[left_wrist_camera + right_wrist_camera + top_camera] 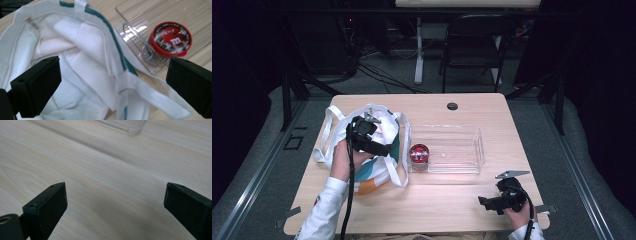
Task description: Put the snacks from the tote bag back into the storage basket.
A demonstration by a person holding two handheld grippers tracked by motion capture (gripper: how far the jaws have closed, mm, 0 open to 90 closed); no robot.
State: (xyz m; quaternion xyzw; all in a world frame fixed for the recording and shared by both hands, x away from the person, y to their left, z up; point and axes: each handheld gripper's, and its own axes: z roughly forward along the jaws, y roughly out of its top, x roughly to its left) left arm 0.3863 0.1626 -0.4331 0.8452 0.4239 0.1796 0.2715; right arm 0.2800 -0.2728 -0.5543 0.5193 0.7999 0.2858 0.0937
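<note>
On the wooden surface (452, 197) a white cloth bag (379, 150) lies slack beside a clear tray (462, 150) holding a red-lidded can (419, 153). The left gripper (382, 148) hovers wide and empty over the bag; the right gripper (484, 203) rests wide, empty. Likely next: grasp the can for bagging.

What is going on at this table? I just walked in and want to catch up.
A person at a light wooden table holds a gripper in each hand. The left gripper hovers with jaws wide open over a white cloth tote bag with green trim, holding nothing. Beside the bag, a round red-lidded candy tub stands at the left end of a clear plastic tray. The right gripper waits open over bare table near the front edge.
</note>
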